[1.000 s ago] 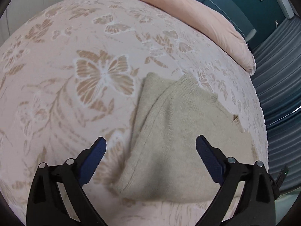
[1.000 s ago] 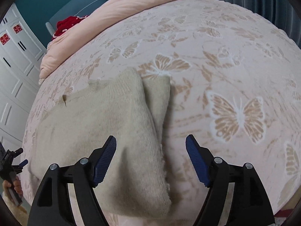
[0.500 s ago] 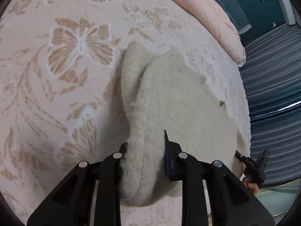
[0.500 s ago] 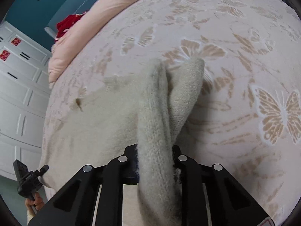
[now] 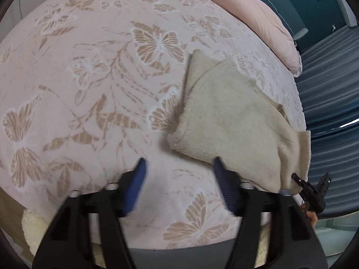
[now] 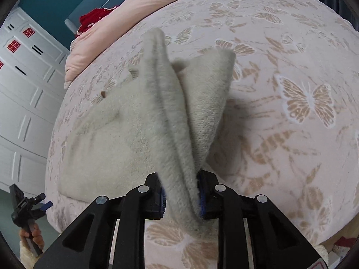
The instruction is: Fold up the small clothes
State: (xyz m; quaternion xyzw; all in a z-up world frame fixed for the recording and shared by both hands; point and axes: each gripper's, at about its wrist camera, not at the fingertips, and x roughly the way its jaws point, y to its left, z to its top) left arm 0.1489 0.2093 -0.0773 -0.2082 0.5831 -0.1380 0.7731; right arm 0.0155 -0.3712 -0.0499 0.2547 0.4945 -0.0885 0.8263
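Observation:
A beige knit sweater (image 5: 235,121) lies folded on the butterfly-print bed cover (image 5: 89,89). My left gripper (image 5: 179,163) hovers just off the sweater's near left corner; its jaws are opening with nothing between them. In the right wrist view the sweater (image 6: 107,139) spreads to the left, and a thick fold of it rises into my right gripper (image 6: 181,192). Those jaws are opening slightly, but the pads still press on the fold. The left gripper (image 6: 29,204), with a hand on it, shows at the lower left of that view.
A pink duvet (image 5: 258,11) is bunched at the bed's far end, with something red (image 6: 94,20) beside it. White wardrobe doors (image 6: 22,78) stand past the bed's left side. Blue pleated curtains (image 5: 332,89) lie beyond the right edge. A cream rug (image 5: 31,226) shows below the near edge.
Half a second ago both grippers were shut on the sweater. The left one has let go, opened and pulled back to the left. The right still holds its fold, lifted higher.

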